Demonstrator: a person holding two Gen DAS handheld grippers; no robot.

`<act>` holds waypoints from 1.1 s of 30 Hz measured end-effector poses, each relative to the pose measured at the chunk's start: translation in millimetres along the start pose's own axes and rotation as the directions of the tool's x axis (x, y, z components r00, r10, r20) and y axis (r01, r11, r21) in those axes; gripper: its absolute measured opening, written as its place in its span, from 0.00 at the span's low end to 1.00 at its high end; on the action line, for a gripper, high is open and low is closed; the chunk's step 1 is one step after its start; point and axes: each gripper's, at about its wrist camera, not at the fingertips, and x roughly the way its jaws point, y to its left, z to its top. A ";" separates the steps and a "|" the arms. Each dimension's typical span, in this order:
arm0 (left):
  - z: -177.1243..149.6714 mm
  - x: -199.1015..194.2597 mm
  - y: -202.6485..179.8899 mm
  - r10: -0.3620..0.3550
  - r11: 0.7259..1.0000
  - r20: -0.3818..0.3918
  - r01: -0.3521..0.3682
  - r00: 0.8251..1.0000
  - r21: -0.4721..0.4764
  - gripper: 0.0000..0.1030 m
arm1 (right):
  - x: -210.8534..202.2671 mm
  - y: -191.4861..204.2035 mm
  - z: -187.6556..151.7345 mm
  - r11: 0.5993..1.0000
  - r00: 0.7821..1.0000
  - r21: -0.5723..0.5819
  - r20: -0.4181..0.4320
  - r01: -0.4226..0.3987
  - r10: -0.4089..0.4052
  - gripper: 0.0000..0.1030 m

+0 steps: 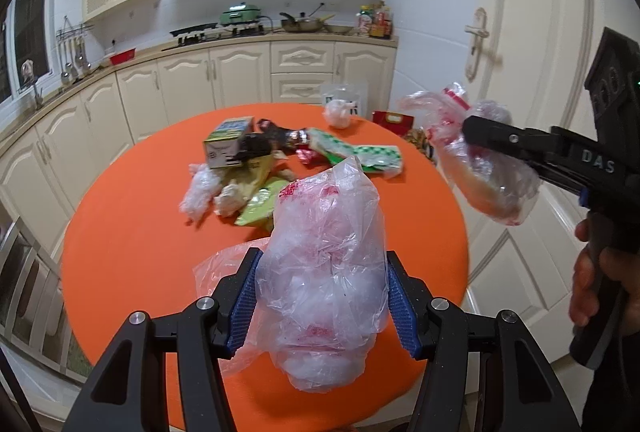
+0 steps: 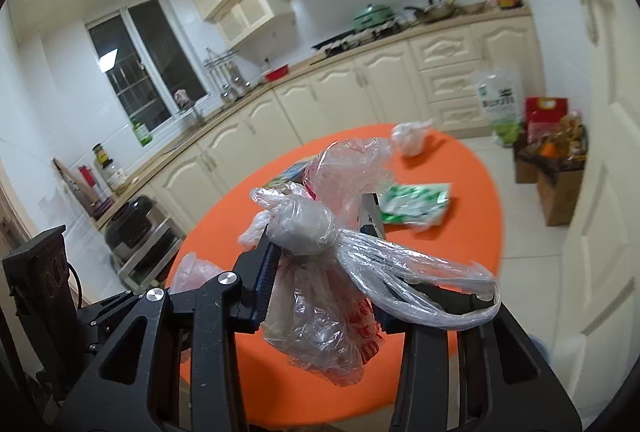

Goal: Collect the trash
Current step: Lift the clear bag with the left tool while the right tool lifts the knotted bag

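Note:
My left gripper [image 1: 322,256] is shut on a big clear plastic bag [image 1: 324,216] with red print, its blue pads [image 1: 244,296] pressing both sides, low over the near part of the round orange table [image 1: 132,232]. My right gripper [image 2: 318,220] is shut on a knotted clear bag with red print [image 2: 316,312], lifted off the table. In the left wrist view that bag [image 1: 488,176] hangs at the right beyond the table edge, held by the right gripper [image 1: 476,132] in a person's hand [image 1: 592,272]. More trash lies mid-table: a small carton [image 1: 228,142], a green-white wrapper [image 1: 360,152], crumpled white plastic [image 1: 200,192].
A small tied white bag [image 1: 338,112] sits at the table's far edge. Cream kitchen cabinets [image 1: 180,84] run behind and to the left. A white door [image 1: 520,52] stands at the right. Boxes and bags [image 2: 556,172] stand on the floor by it.

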 end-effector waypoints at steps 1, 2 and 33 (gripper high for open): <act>0.1 0.9 -3.5 -0.003 1.000 -0.002 0.003 1.000 0.003 0.53 | -5.2 -3.9 -0.5 1.000 1.000 0.007 0.001 -0.005 0.005 0.37; 0.0 2.4 -8.6 -0.013 1.000 -0.007 0.013 1.000 0.007 0.53 | -10.7 -9.4 -1.4 0.999 1.000 0.027 0.002 -0.026 0.026 0.37; -20.8 -14.3 50.7 0.066 0.996 -0.026 -0.068 0.997 -0.064 0.53 | 69.9 81.2 -78.3 0.901 0.994 -0.430 -0.109 -0.055 0.008 0.60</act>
